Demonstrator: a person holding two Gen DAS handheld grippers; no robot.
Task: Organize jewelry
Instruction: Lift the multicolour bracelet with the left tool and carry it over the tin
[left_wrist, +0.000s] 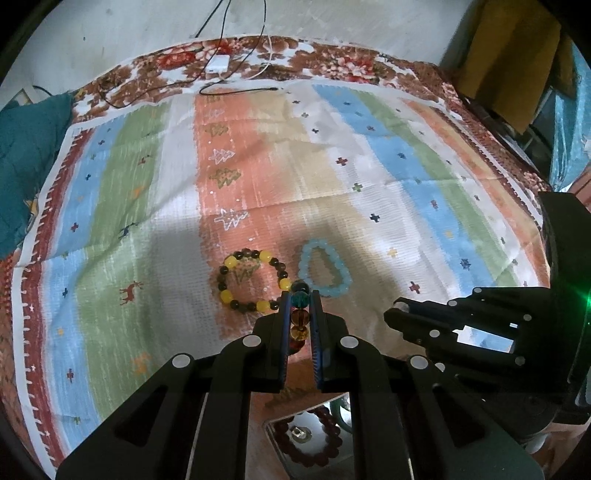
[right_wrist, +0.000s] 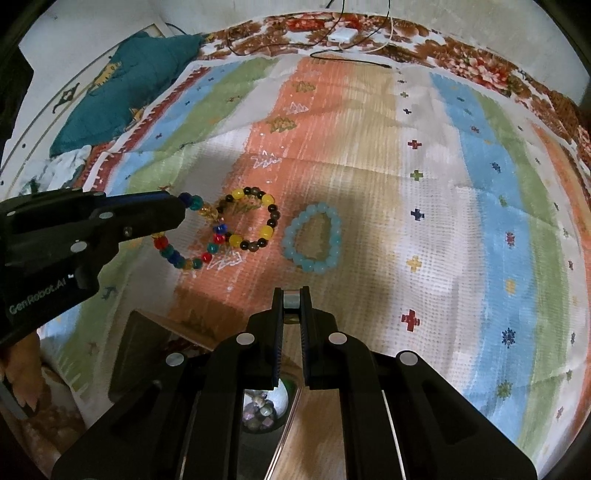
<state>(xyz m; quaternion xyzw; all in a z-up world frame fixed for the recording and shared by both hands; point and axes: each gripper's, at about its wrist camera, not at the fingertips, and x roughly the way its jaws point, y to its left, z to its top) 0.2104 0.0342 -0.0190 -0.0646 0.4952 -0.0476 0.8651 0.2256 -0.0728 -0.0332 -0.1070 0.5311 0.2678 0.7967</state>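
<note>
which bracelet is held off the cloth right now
The multicoloured bead bracelet, pinched in the left gripper; the yellow-and-dark bracelet and pale blue bracelet lie flat.

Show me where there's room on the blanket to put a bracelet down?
Free: the blue and green stripes right of the pale-blue bead bracelet, and the far orange stripe before the black cable. Crowded: around the yellow-and-dark bead bracelet, beside it.

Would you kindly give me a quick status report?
Left gripper shut on multicolour bracelet. Right gripper shut on small metal piece. Yellow bracelet, blue bracelet on cloth.
</note>
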